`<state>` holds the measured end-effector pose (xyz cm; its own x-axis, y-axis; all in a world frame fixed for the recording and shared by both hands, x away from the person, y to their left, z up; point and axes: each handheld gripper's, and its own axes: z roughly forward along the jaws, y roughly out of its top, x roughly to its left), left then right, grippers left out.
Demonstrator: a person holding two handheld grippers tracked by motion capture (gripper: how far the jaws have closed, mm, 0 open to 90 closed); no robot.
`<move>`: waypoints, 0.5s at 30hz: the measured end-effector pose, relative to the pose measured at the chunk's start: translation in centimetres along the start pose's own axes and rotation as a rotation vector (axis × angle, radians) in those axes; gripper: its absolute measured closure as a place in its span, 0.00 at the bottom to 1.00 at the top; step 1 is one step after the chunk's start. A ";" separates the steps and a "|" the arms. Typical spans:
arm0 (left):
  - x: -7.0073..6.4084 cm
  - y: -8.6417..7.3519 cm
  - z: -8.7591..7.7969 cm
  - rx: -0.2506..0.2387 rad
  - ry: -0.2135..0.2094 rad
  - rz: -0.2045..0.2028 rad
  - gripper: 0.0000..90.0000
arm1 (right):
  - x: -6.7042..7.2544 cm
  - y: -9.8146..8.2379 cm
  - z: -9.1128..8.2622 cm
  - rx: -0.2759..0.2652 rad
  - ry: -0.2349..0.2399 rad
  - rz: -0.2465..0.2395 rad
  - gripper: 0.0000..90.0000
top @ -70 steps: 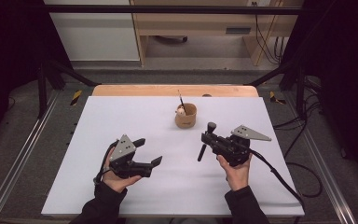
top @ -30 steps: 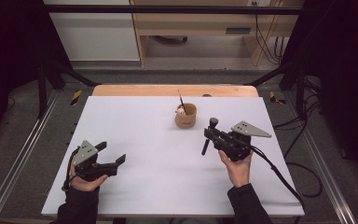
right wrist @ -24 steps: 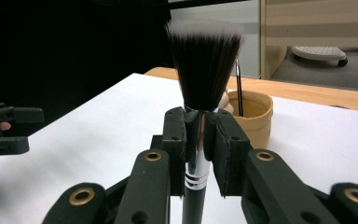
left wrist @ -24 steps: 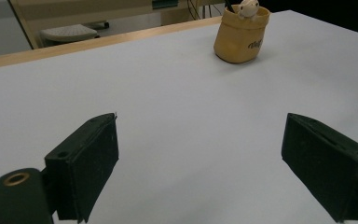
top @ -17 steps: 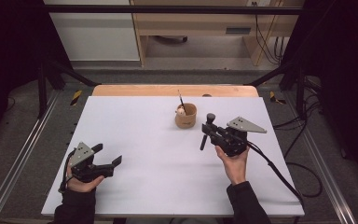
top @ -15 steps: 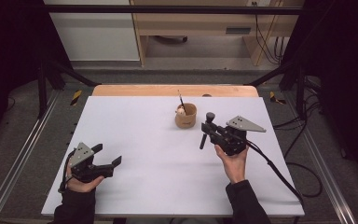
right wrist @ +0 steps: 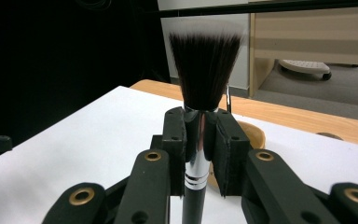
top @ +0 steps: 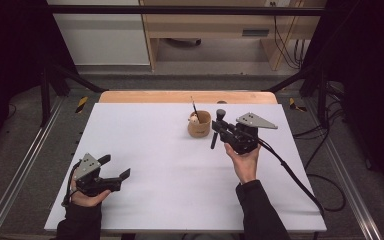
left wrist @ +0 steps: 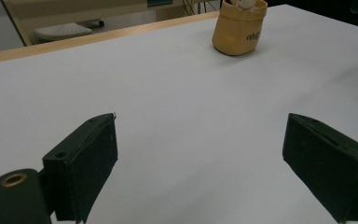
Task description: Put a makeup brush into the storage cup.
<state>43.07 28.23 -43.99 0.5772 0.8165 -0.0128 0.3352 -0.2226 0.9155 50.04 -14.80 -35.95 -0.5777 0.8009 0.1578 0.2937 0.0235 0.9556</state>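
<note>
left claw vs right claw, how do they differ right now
The left claw stands wide open with nothing but bare white table between its jaws; the right claw is shut on a makeup brush, held bristles up. In the high view the left claw sits near the table's front left corner, the right claw beside the wooden cup. Both are black, each held in one hand.

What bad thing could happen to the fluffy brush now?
The right gripper pinches the makeup brush only by its smooth, shiny metal neck, so it might slip or tilt. The little wooden cup stands close beside that gripper in the high view and already holds a thin stick; a clumsy move could knock the cup over or bump the stick. The left gripper rests open far away, too far to steady the cup.
</note>
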 end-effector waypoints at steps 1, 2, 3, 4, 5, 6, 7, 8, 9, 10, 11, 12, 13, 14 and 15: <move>0.0 0.0 0.0 0.001 0.001 0.000 0.10 | 0.0 0.1 0.1 0.002 0.000 0.000 0.86; 0.0 0.0 0.0 0.000 0.001 -0.003 0.10 | 0.0 0.2 0.3 0.000 -0.001 -0.002 0.86; 0.0 0.0 0.0 0.002 0.000 -0.001 0.10 | 0.0 0.3 0.5 -0.002 -0.001 -0.003 0.86; 0.0 0.0 0.0 0.002 -0.001 0.000 0.10 | 0.0 0.4 0.6 -0.004 -0.001 -0.005 0.86; 0.0 0.0 0.0 0.004 -0.002 0.001 0.10 | 0.0 0.5 0.8 -0.002 -0.004 -0.008 0.86; 0.0 0.0 0.1 0.004 -0.001 0.001 0.10 | 0.0 0.7 1.0 -0.005 -0.005 -0.010 0.86; 0.0 0.0 0.1 0.005 -0.002 0.001 0.10 | 0.0 0.8 1.1 -0.006 -0.006 -0.011 0.86; 0.0 0.0 0.1 0.006 -0.002 -0.001 0.09 | 0.0 1.0 1.3 -0.010 -0.009 -0.020 0.86; 0.0 0.0 0.1 0.006 -0.001 -0.001 0.09 | 0.0 1.1 1.4 -0.007 -0.013 -0.014 0.86; -0.1 0.0 0.1 0.007 -0.001 -0.002 0.09 | 0.0 1.3 1.6 -0.010 -0.013 -0.016 0.86; -0.1 0.0 0.1 0.007 -0.001 -0.001 0.09 | 0.0 1.3 1.7 -0.012 -0.015 -0.017 0.86; -0.1 0.0 0.1 0.007 -0.002 0.000 0.09 | -0.1 1.5 1.9 -0.013 -0.016 -0.022 0.86; -0.1 0.1 0.1 0.006 -0.002 0.000 0.09 | -0.1 1.6 2.0 -0.014 -0.018 -0.018 0.86; -0.1 0.1 0.1 0.006 -0.003 0.002 0.09 | -0.1 1.7 2.2 -0.013 -0.020 -0.020 0.86; -0.1 0.1 0.1 0.005 -0.003 0.001 0.09 | -0.1 1.8 2.3 -0.012 -0.022 -0.022 0.86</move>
<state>43.14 28.03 -43.97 0.5797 0.8147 -0.0129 0.3383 -0.2263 0.9134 52.39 -13.45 -34.85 -0.5670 0.8132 0.1312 0.2716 0.0342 0.9618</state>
